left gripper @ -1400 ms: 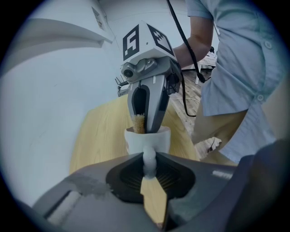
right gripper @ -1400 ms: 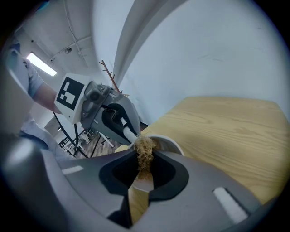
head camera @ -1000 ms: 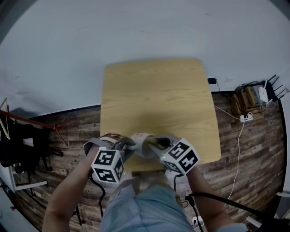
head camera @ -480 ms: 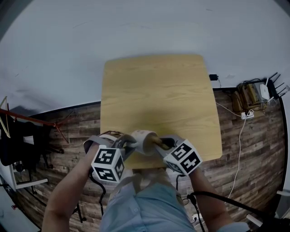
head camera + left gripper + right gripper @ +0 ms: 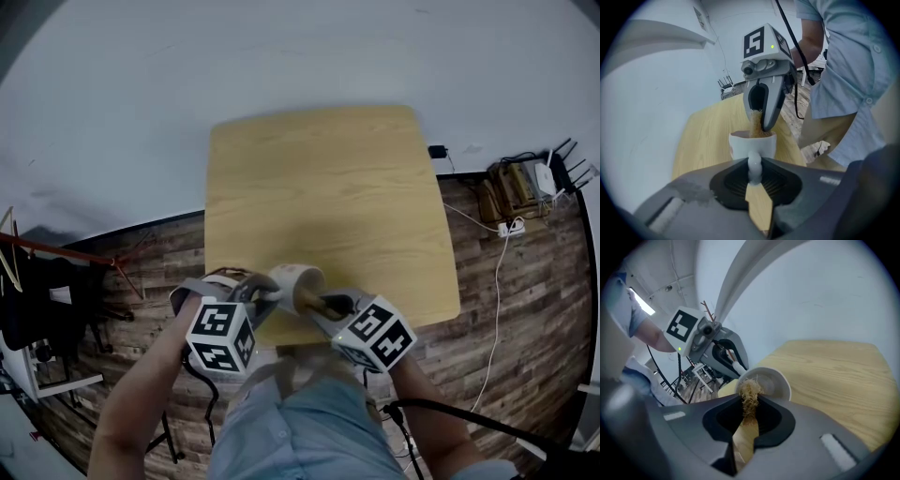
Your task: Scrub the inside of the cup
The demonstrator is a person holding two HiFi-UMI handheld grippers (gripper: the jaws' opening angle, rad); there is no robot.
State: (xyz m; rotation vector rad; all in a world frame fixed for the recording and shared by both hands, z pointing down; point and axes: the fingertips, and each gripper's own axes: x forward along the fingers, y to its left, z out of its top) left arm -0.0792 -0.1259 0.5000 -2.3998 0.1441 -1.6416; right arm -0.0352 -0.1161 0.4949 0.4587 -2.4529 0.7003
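The left claw [image 5: 262,292] is clenched on the handle of the white cup [image 5: 298,279], which is held tilted over the near edge of the desk [image 5: 328,187], mouth turned toward the right claw [image 5: 333,305]. Whether the cup's base touches the desk cannot be told. The right claw is clamped on a tan fibre brush [image 5: 312,300]; in the right gripper view the bristle tuft is seen just at the cup's rim, with the wooden shaft pinched between the jaws.

Changes over the last sec. approx.:
- The cup has been carried a little farther from the body and its mouth raised.
- The right claw has been drawn back from the cup, so that more of the brown shaft is now exposed between claw and rim; earlier the claw was pressed close against the cup.
- Both grips have been kept throughout.

Meaning for the task: a withdrawing stroke is probably being made — i.e. scrubbing is judged under way, not finished. The brush is likely to be pushed in again. How clean the inside is cannot be read.
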